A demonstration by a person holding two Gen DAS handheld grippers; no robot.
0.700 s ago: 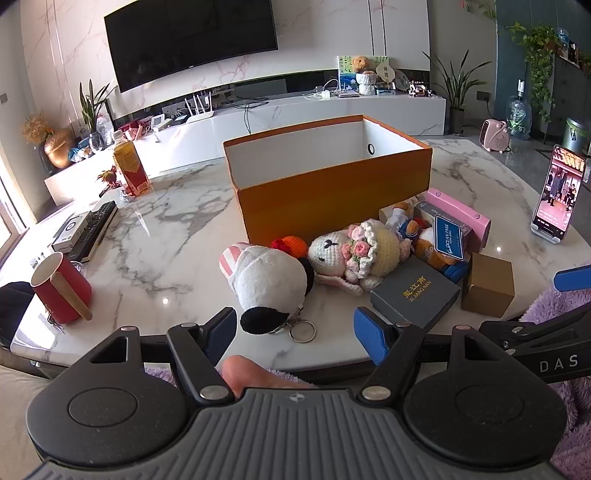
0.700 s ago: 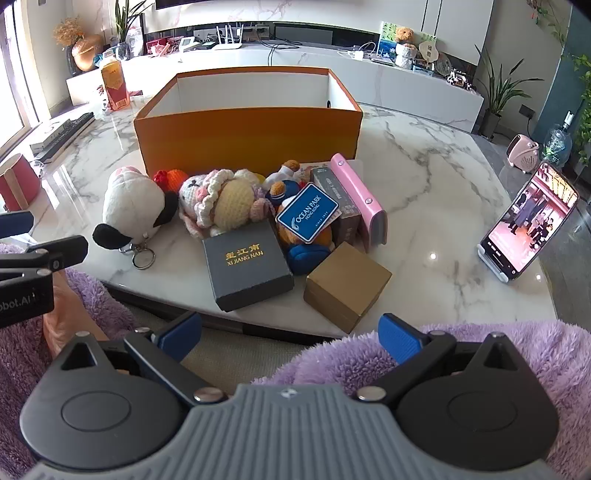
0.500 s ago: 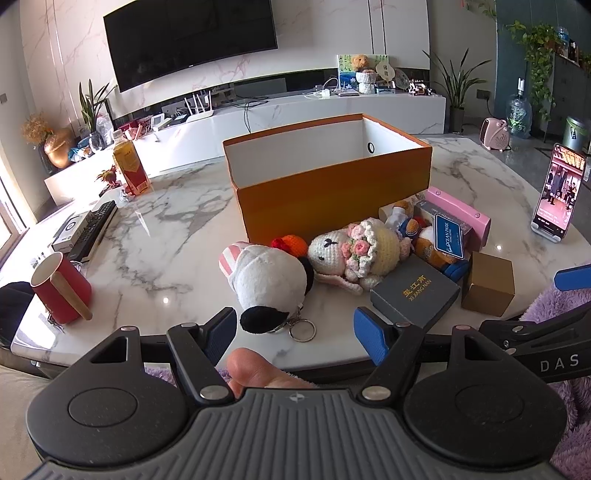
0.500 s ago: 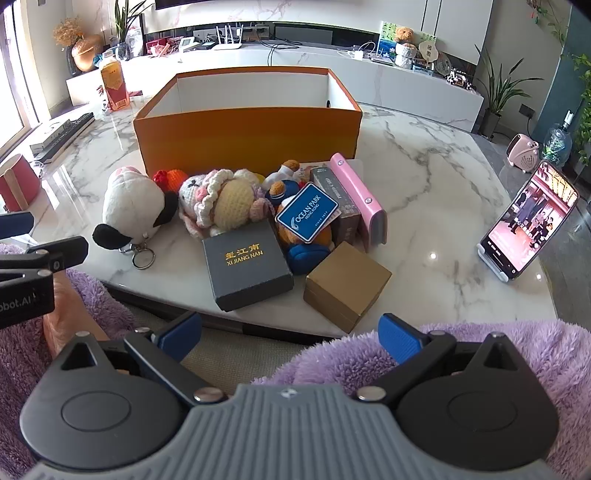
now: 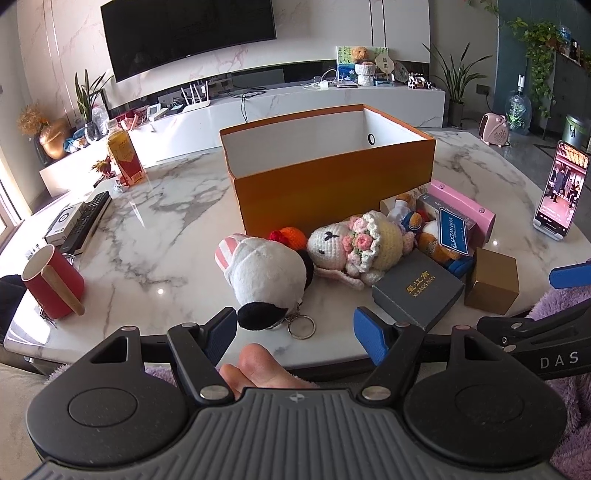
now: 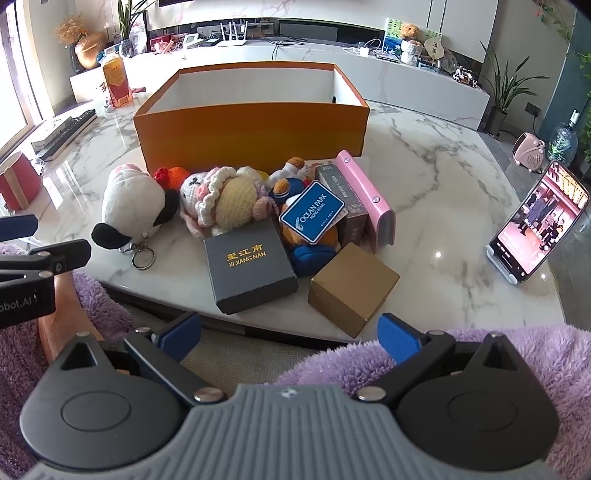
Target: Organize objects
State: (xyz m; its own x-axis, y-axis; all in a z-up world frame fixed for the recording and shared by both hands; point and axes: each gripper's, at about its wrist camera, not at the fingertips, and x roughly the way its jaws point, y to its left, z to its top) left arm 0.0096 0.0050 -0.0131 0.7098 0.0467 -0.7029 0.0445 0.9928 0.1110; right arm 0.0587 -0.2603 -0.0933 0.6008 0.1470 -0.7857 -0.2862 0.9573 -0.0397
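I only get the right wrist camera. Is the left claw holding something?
Observer: No. The left claw is open and empty; a keyring lies on the table just ahead of it.
Child: What's the red thing cut off at my left edge?
Observer: A red mug with a wooden handle, standing upright.
Child: What's on the wall above the white shelf?
Observer: A big dark TV, behind the orange box.

Toys and boxes before the open orange box

We see the orange box upright and empty; white plush, crocheted bunny, grey box and brown box clustered just in front.
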